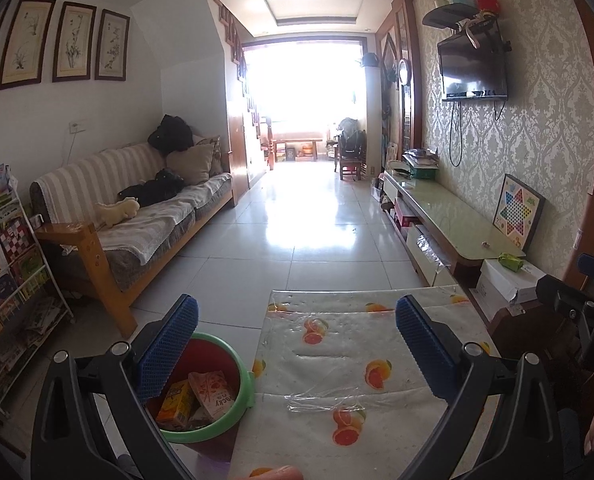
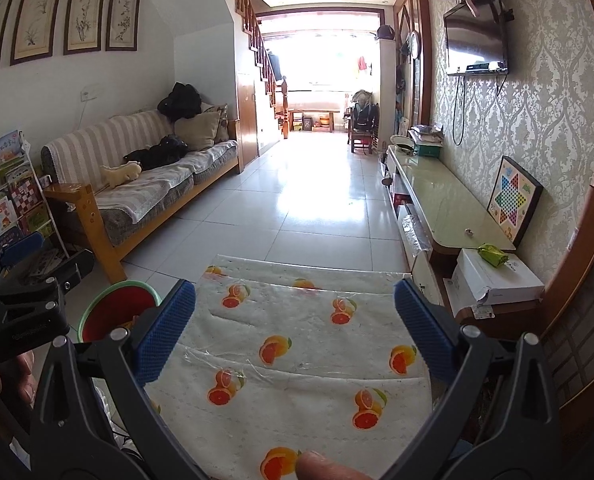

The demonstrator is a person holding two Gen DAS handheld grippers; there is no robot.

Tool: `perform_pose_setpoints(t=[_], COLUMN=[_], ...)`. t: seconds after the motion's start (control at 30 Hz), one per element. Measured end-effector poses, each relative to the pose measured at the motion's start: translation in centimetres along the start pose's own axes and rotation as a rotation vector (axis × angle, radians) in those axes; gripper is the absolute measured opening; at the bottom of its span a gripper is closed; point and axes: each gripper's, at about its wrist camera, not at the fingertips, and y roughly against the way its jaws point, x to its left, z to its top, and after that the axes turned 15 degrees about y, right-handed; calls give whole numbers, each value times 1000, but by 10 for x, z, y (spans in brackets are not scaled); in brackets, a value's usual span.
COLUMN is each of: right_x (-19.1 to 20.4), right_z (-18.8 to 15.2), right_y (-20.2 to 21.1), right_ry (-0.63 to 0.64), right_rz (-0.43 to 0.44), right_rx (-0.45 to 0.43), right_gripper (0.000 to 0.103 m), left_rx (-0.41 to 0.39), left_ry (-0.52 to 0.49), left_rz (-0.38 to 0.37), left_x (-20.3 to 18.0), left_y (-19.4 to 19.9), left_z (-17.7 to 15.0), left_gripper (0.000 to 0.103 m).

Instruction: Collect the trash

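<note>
A red bin with a green rim (image 1: 201, 436) stands on the floor left of the table; inside lie a yellow-orange drink carton (image 1: 175, 404) and a pink snack box (image 1: 211, 392). My left gripper (image 1: 297, 344) is open and empty, its left pad above the bin, its right pad over the table. My right gripper (image 2: 295, 330) is open and empty above the orange-print tablecloth (image 2: 309, 320). The bin (image 2: 117, 310) shows partly behind its left finger. A crumpled green wrapper (image 2: 493, 255) lies on a white box (image 2: 497, 280) to the right of the table.
A wooden sofa (image 1: 137, 216) and a book rack (image 1: 5, 264) line the left wall. A glass-topped TV cabinet (image 1: 449, 212) runs along the right. Tiled floor (image 1: 309, 216) stretches ahead. A fingertip (image 2: 321, 468) shows at the bottom edge.
</note>
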Motion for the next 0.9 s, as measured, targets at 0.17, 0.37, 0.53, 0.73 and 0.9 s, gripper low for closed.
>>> perform_pose_setpoints(t=[0.17, 0.37, 0.53, 0.73, 0.9], right_x=[4, 7, 8, 9, 12], right_z=[1, 2, 1, 2, 4], right_y=[-3, -2, -2, -4, -4], right_ry=[-7, 2, 6, 18, 30], right_rz=[-1, 3, 4, 8, 11], right_rx=[1, 2, 4, 7, 8], right_gripper=[98, 98, 98, 98, 98], left_rx=[1, 3, 8, 12, 10], left_ry=[-2, 15, 27, 46, 62], left_rz=[-9, -12, -5, -1, 4], left_x=[1, 4, 7, 9, 11], left_y=[0, 1, -1, -4, -4], left_z=[2, 1, 2, 4, 3], left_gripper=[95, 95, 95, 95, 95])
